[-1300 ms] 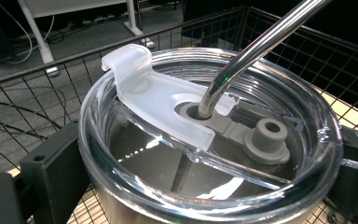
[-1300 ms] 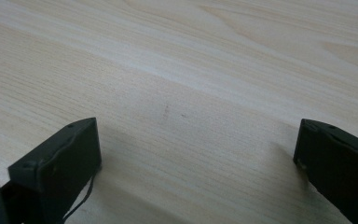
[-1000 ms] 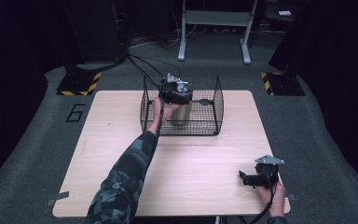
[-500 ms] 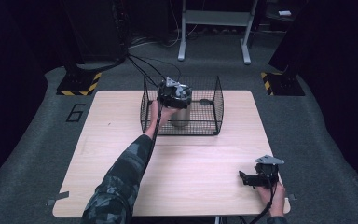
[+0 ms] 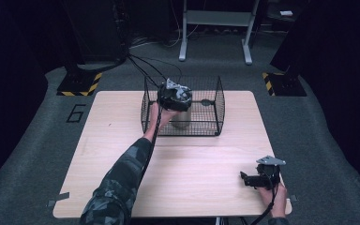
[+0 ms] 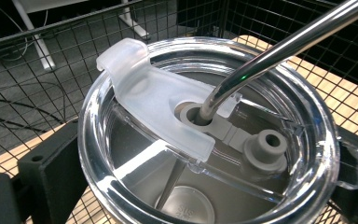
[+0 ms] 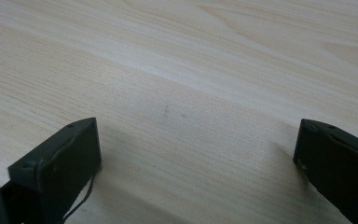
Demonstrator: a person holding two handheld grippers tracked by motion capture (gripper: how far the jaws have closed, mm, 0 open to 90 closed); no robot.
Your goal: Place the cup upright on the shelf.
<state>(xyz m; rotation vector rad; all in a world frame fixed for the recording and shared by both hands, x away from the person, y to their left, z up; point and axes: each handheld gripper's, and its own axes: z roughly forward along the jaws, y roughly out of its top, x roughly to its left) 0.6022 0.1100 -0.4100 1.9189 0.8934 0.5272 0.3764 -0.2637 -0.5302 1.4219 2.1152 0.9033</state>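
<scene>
Left hand-held gripper (image 5: 174, 95) clamps a steel tumbler (image 5: 180, 117) inside the wire basket (image 5: 213, 110); right hand-held gripper (image 5: 255, 179) rests open near the table's front right corner.

The left gripper view shows what the high view hides: the tumbler's clear lid (image 6: 135, 100) with its frosted slider, and a metal straw (image 6: 279, 51) slanting up through the lid's hole, black jaws pressed against both sides of the cup. The right gripper view shows its jaws spread wide over bare wood. In the high view, the basket sits at the table's (image 5: 122, 140) far edge, leaving the middle of the table free.
</scene>
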